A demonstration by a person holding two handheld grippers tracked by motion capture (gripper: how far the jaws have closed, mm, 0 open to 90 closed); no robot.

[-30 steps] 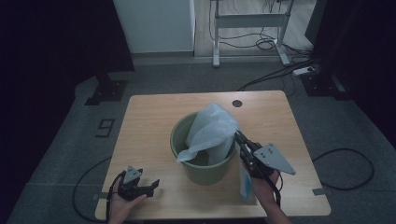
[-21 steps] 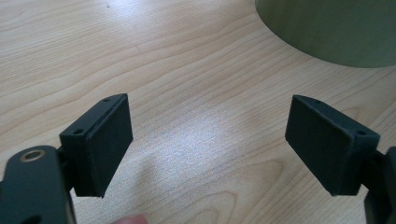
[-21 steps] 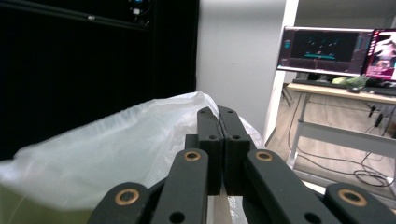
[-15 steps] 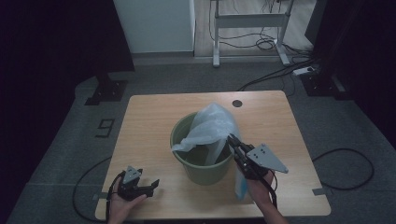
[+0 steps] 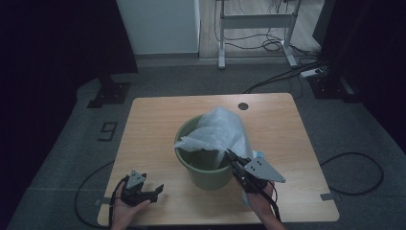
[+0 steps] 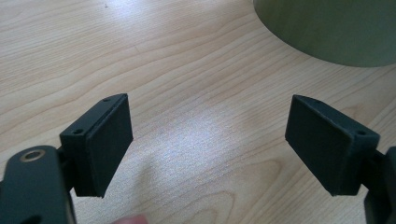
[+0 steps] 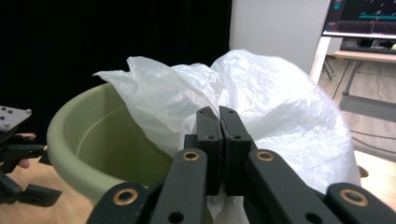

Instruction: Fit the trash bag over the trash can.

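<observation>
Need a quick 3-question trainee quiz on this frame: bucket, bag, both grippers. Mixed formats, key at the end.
1. True or false: the left gripper is clamped on the rim of the green bucket.
2. Multiple choice: the right gripper is A) open above the table, B) shut on the white plastic bag, C) resting inside the bucket.
3. Fill in: the bag sits partly in the bucket and drapes over its ____ side, as seen in the high view.

Key: 1. False; its jaws stand open over bare wooden table, beside the bucket. 2. B. 3. Right.

A "9" (image 5: 109,130) is marked on the floor left of the table (image 5: 153,120)
</observation>
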